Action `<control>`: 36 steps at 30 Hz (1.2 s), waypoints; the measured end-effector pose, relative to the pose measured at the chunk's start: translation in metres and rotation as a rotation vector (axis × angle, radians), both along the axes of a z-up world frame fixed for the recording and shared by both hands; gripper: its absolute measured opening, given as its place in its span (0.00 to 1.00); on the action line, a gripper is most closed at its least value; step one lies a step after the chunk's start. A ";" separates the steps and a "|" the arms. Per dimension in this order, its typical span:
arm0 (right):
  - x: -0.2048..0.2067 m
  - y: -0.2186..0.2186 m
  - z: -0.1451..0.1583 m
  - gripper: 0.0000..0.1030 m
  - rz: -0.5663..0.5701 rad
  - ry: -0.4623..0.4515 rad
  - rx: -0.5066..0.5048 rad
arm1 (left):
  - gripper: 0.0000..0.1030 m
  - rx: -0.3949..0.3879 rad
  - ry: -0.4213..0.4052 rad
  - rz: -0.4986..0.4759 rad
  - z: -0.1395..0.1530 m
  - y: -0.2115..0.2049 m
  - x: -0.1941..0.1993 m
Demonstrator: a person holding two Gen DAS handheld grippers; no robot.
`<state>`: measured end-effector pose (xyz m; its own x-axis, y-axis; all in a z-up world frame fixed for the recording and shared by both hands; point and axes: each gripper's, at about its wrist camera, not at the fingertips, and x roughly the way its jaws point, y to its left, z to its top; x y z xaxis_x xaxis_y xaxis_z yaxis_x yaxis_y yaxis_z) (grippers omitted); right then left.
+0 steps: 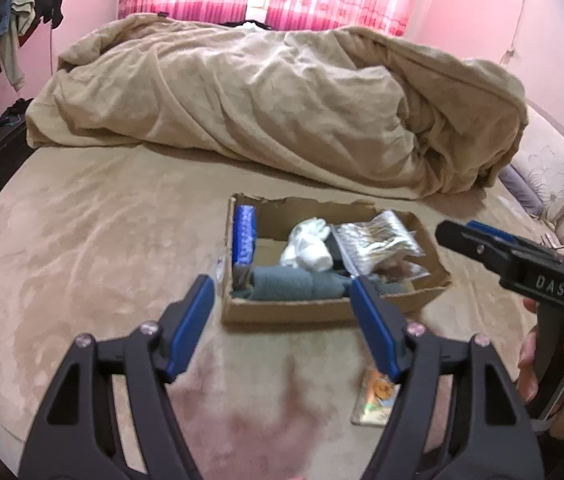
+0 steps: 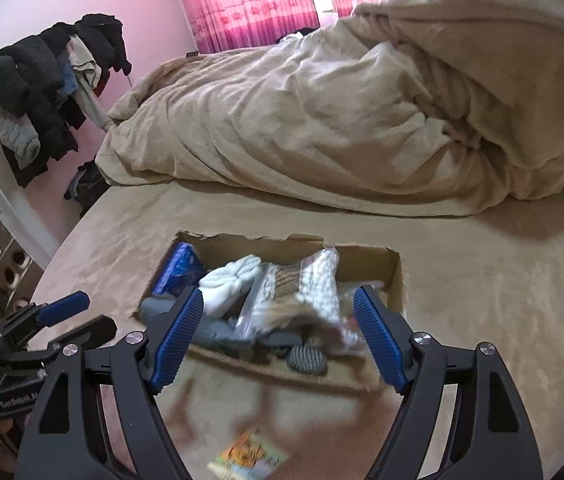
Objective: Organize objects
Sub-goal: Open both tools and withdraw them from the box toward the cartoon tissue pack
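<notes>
Through the left wrist camera we are holding the left gripper (image 1: 282,292) spread wide and empty before the cardboard box (image 1: 314,312); a small orange packet (image 1: 376,398) is lying on the bed just short of it. Through the right wrist camera the right gripper (image 2: 278,308) is gaping too. The packet (image 2: 248,456) looks light, thin, probably slippery; we are favouring an edge pinch.

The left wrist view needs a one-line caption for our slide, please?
Open left gripper faces a filled cardboard box on the bed, a small packet lying outside it.
</notes>
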<state>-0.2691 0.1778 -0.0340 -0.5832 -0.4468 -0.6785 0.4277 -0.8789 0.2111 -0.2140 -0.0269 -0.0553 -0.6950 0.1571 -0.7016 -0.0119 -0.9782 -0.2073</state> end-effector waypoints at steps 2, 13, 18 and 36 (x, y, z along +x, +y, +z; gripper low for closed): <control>0.014 0.004 0.009 0.78 -0.002 0.009 0.004 | 0.70 0.011 0.013 0.002 0.011 0.000 0.015; 0.086 0.016 0.042 0.78 0.003 0.080 0.054 | 0.74 -0.007 0.050 -0.013 0.042 0.010 0.083; 0.114 0.022 0.054 0.78 -0.001 0.096 0.057 | 0.75 -0.010 0.078 0.001 0.055 0.009 0.113; 0.169 0.034 0.031 0.78 0.002 0.037 0.073 | 0.76 -0.006 0.026 0.006 0.028 0.015 0.159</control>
<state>-0.0998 0.2117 -0.0035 -0.6078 -0.3980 -0.6872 0.4361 -0.8905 0.1300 -0.0551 -0.0121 -0.0273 -0.7142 0.1482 -0.6840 -0.0110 -0.9796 -0.2008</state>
